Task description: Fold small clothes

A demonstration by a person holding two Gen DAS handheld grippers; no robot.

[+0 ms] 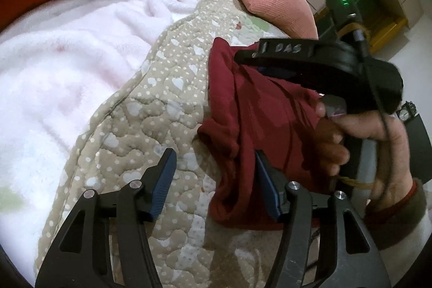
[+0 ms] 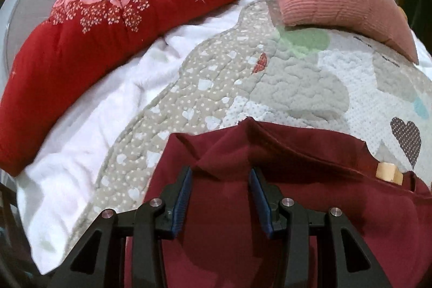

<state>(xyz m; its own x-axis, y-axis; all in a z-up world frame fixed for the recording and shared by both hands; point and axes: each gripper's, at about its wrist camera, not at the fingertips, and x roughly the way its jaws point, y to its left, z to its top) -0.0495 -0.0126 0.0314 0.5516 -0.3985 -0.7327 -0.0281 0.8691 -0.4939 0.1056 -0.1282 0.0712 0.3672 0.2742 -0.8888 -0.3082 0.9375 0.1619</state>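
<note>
Dark red cloth garment lies bunched on beige heart-print quilted bedspread. Left gripper fingers wide apart, holding nothing. Right gripper fingers half-open over garment; grip unclear.

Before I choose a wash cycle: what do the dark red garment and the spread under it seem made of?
Dark red garment: soft matte knit, probably cotton jersey; it drapes in limp folds. Quilted spread: stitched, padded cotton-like fabric, puffy between seams, with printed dots and hearts.
</note>
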